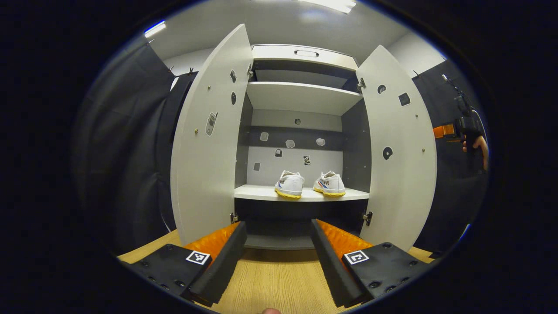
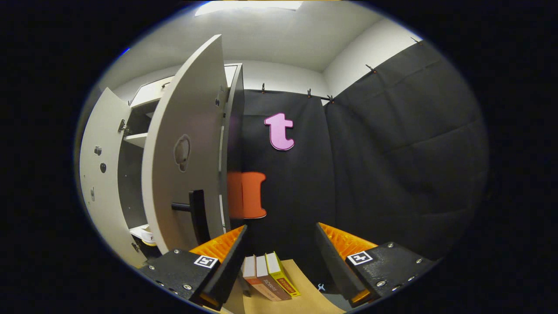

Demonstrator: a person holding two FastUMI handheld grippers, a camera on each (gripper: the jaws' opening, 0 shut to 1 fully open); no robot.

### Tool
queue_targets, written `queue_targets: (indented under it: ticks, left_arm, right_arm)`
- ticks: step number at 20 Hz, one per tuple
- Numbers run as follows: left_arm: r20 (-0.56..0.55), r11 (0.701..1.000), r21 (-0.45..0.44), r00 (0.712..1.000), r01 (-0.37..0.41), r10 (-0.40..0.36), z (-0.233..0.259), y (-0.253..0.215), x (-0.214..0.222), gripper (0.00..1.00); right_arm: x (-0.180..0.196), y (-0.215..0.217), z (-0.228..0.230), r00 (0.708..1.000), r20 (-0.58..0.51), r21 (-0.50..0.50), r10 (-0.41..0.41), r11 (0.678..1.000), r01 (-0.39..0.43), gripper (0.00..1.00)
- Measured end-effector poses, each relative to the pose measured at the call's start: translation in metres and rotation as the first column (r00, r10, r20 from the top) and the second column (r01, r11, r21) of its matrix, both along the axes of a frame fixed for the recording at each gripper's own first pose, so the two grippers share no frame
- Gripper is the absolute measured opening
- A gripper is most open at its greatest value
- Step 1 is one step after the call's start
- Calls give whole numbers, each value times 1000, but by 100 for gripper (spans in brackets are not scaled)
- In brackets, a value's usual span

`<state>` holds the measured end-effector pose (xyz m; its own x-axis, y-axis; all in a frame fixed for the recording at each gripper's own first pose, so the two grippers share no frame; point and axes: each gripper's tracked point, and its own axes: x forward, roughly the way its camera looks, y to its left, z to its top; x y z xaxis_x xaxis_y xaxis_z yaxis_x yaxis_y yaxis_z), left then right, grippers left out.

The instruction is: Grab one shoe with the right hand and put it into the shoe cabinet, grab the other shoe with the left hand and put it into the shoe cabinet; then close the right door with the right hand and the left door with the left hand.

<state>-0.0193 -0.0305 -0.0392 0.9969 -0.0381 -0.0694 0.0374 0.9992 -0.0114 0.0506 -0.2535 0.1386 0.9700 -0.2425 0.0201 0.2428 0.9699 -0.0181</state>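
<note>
- Black cloth walls surround a wooden table (image 1: 274, 279) and the shoe cabinet (image 1: 301, 144), both doors wide open.
- Two shoes (image 1: 290, 184) (image 1: 330, 183) sit side by side on its lower shelf.
- Left gripper (image 1: 279, 244) spread, holding nothing.
- Right gripper (image 2: 281, 248) spread beside the right door (image 2: 183, 152), above some books (image 2: 270, 277).

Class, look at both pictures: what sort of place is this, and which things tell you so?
Probably a staged booth for recording, not a real home: black cloth walls, one cabinet with two shoes inside, a wooden floor.
</note>
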Motion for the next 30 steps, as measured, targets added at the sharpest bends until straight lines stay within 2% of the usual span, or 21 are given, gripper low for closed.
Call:
queue_targets:
  ticks: [4,10,13,14,15,16,18,20,21,24,25,26,28,29,30]
  left_arm:
    - [-7,1000,6,1000,-12,12,-1,5,0,96]
    - [-5,1000,12,1000,-20,20,-2,9,0,96]
    - [0,1000,6,1000,-23,23,1,12,2,96]
    - [-2,1000,0,1000,-25,25,0,14,2,96]
    - [-3,1000,-5,1000,-27,27,-1,17,1,96]
    - [-8,1000,-7,1000,-30,30,-2,19,2,96]
    - [-11,999,-3,999,-38,38,-3,25,1,96]
    - [-7,999,5,999,-43,43,-3,30,0,96]
    - [-3,999,11,999,-42,42,-2,31,1,96]
    - [10,998,25,999,-51,51,2,39,0,96]
    - [11,998,27,998,-54,54,2,41,-1,92]
    - [11,998,27,998,-58,57,2,44,0,96]
    - [8,997,29,998,-66,66,1,48,-1,96]
    - [8,997,32,997,-72,72,2,51,-2,92]
    - [10,996,33,997,-78,77,2,53,-4,96]
  right_arm:
    - [16,10,-5,1000,-14,1,27,1000,-27,92]
    - [16,13,-6,1000,-12,-3,26,1000,-26,89]
    - [15,28,-5,999,-12,-4,40,999,-40,88]
    - [16,35,-5,998,-11,-1,54,999,-54,88]
    - [16,44,-7,998,-10,4,69,998,-69,84]
    - [17,51,-8,997,-13,5,82,997,-82,88]
    - [19,68,-8,994,-12,1,110,994,-110,88]
    - [23,91,-11,988,-13,7,152,988,-152,94]
    - [27,101,-11,984,-15,11,175,985,-175,88]
    - [36,127,-12,974,-20,3,226,974,-226,88]
    - [40,136,-12,970,-20,2,243,970,-243,88]
    - [44,144,-14,965,-22,10,261,965,-260,88]
    - [55,162,-17,956,-21,31,293,956,-292,88]
    - [67,170,-18,952,-21,40,306,951,-305,88]
    - [78,179,-19,946,-16,45,322,946,-322,92]
